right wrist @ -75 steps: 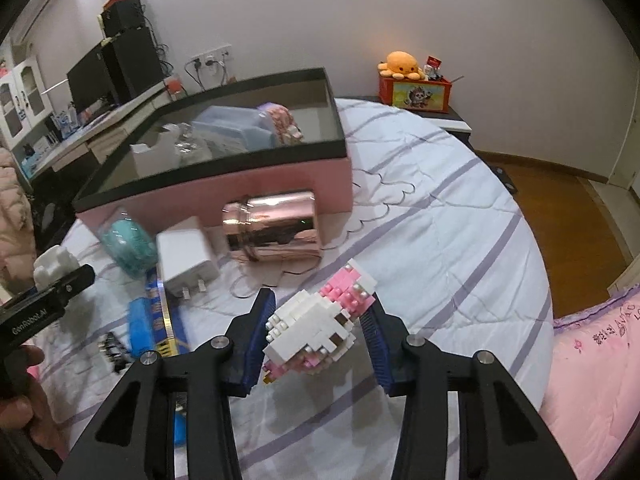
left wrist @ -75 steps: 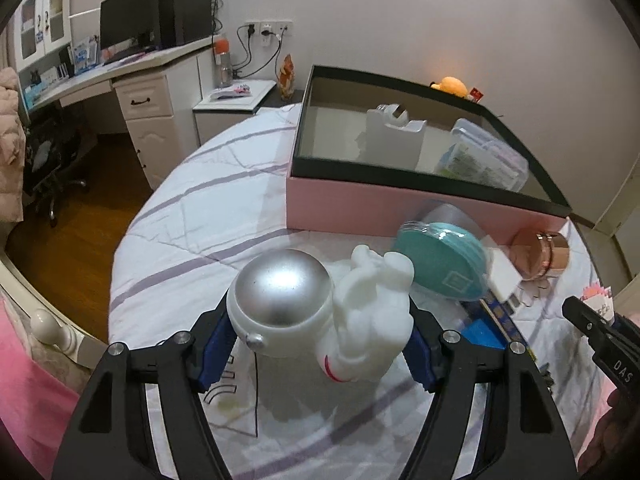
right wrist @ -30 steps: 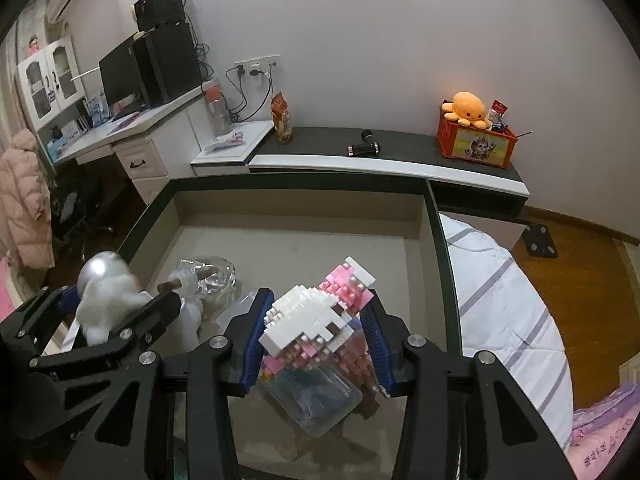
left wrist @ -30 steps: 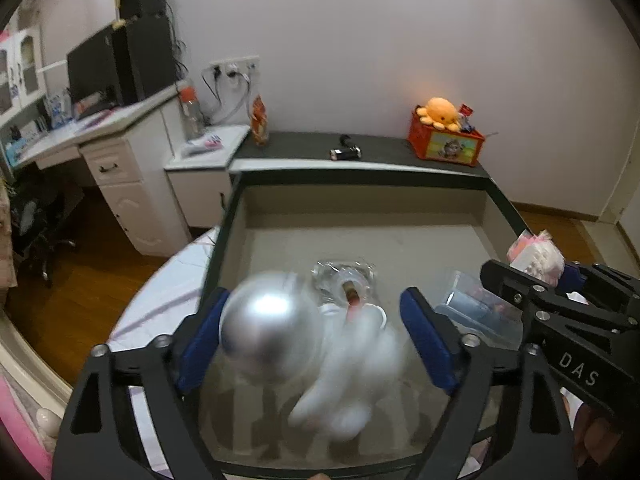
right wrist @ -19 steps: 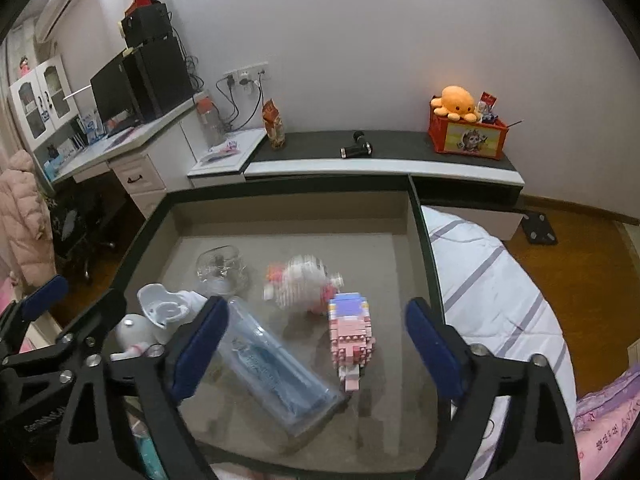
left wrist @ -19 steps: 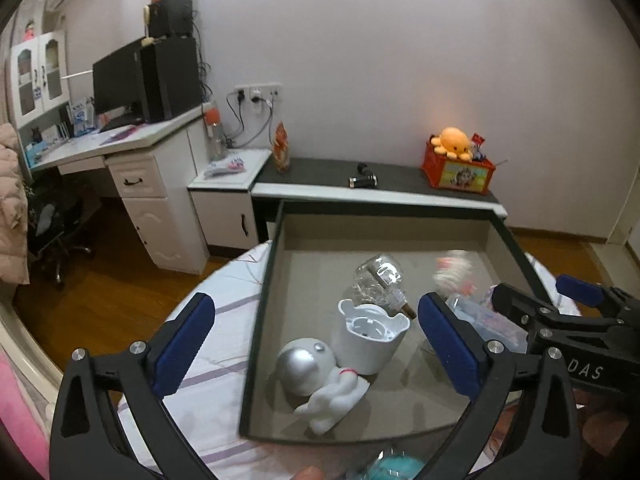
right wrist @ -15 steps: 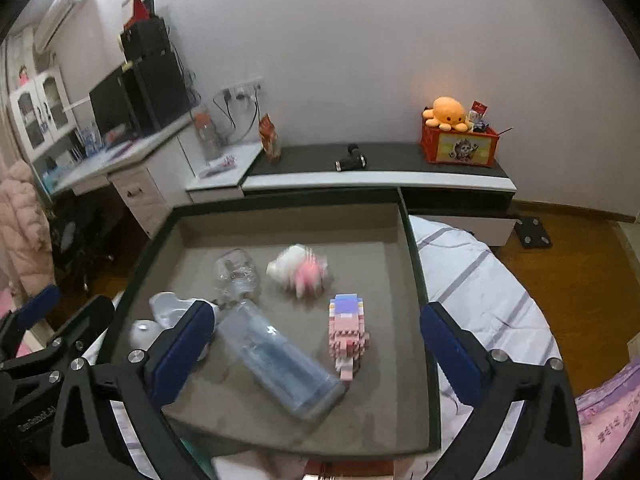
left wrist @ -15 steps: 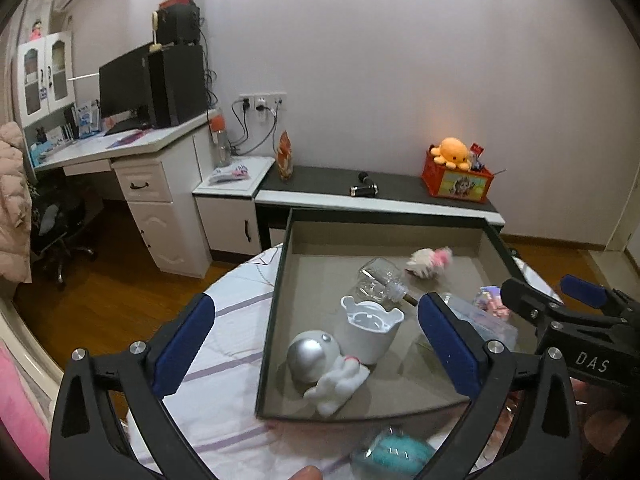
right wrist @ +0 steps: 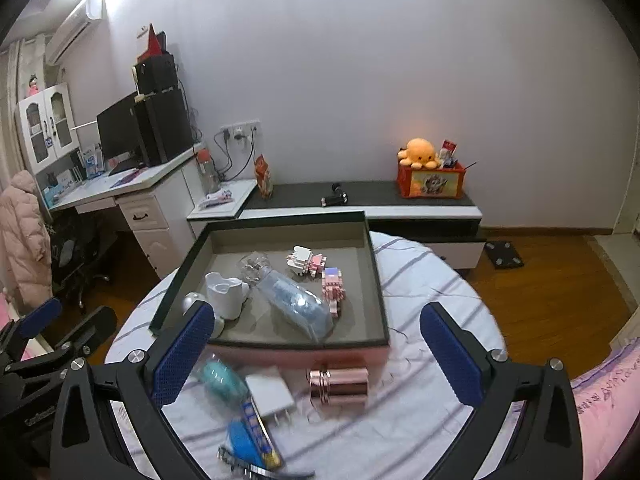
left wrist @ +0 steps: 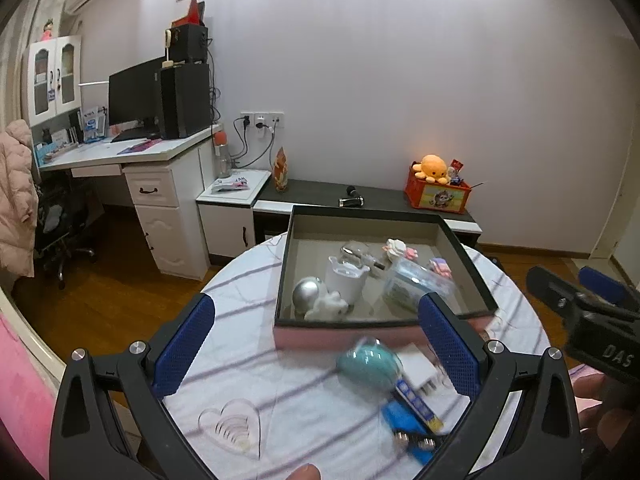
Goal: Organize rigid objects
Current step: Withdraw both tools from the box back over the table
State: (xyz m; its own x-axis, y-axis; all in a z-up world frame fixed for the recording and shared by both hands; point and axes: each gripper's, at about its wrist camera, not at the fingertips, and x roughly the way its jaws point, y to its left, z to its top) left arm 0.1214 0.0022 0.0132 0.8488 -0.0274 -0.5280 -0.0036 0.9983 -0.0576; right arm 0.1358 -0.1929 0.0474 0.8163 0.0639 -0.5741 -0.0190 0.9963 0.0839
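Left gripper (left wrist: 316,344) jaws spread wide – empty, right gripper (right wrist: 316,354) likewise.

left hand-held gripper (left wrist: 316,350) spread empty, right hand-held gripper (right wrist: 316,354) likewise

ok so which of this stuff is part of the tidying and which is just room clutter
Job things: pink box; astronaut figure, block toys inside it; teal case, white charger, rose-gold jar not yet boxed.

Lying about: orange octopus plush, monitor, pink coat.
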